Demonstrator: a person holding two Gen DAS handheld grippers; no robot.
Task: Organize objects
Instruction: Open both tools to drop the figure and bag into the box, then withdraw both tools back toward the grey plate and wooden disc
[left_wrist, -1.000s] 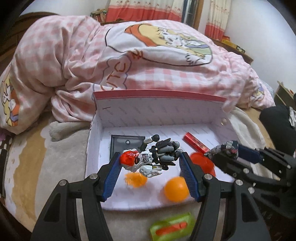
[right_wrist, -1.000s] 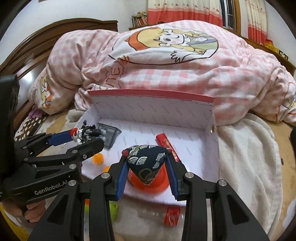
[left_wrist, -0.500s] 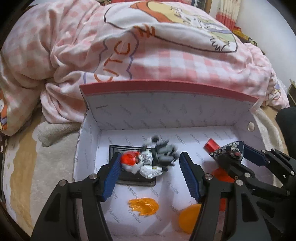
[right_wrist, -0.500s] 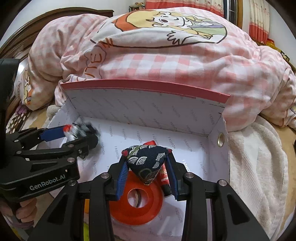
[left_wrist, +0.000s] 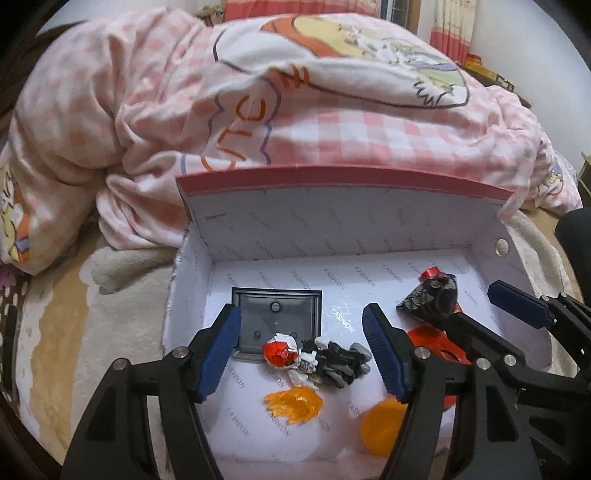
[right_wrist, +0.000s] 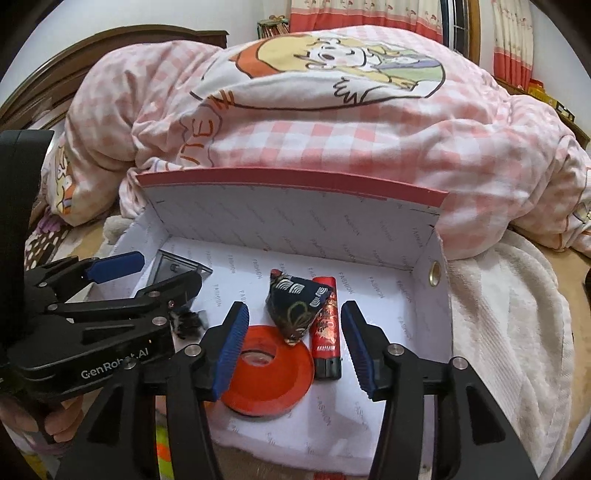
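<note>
Looking down along both grippers into the white paper-lined box (left_wrist: 332, 229), I have each tool hovering over its floor. My left gripper (left_wrist: 301, 343) has its jaws opening, wide apart, and the blue pads (left_wrist: 221, 350) touch nothing. The toy robot figure (left_wrist: 317, 360) with the red head lies on its side on the box floor between those fingers, its head overlapping the near edge of the dark square tray (left_wrist: 277, 317). Just in front of it sits an orange flame-shaped plastic piece (left_wrist: 293, 402), and an orange ball (left_wrist: 382, 424) shows partly behind my left tool's right finger.

My right gripper (right_wrist: 293, 347) is opening too, with a clear gap on either side of the dark patterned triangular pouch (right_wrist: 299, 304). That pouch rests free on the floor, its lower tip over the rim of the orange-red ring disc (right_wrist: 273, 376) and its right side against the red lighter (right_wrist: 327, 328), which lies lengthwise just beside the disc. From the right wrist view, the left tool reaches in from the left, with a person's hand (right_wrist: 55, 417) on its grip at the lower left.

Behind the box lies a pink checked duvet (right_wrist: 332, 129) with a cartoon print.
</note>
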